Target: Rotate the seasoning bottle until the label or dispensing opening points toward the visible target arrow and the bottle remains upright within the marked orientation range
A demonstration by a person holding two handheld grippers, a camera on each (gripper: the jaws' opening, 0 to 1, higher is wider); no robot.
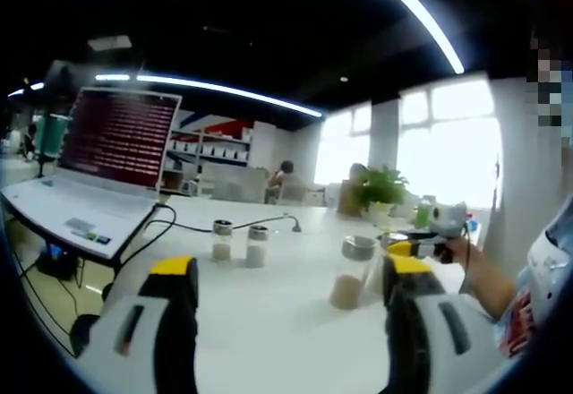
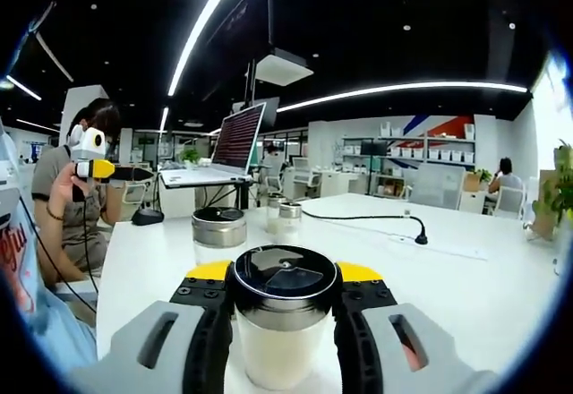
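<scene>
My right gripper (image 2: 283,271) is shut on a seasoning bottle (image 2: 279,345) with pale contents and a black-and-steel lid, upright on the white table (image 2: 466,295). A second steel-lidded bottle (image 2: 219,233) stands just behind it, and two small shakers (image 2: 279,215) stand farther back. My left gripper (image 1: 291,269) is open over the table with nothing between its yellow-tipped fingers (image 1: 173,267). Ahead of it are a bottle with tan contents (image 1: 352,273) and the two shakers (image 1: 239,243). The right gripper (image 1: 405,247) enters from the right, held by a hand. The left gripper (image 2: 100,168) shows at the far left.
An open laptop (image 1: 98,206) sits at the table's left end with a black cable (image 1: 179,226) running across. Another cable (image 2: 376,218) lies behind the bottles. A potted plant (image 1: 380,188) stands at the far side. A person (image 2: 85,206) is at the table's edge.
</scene>
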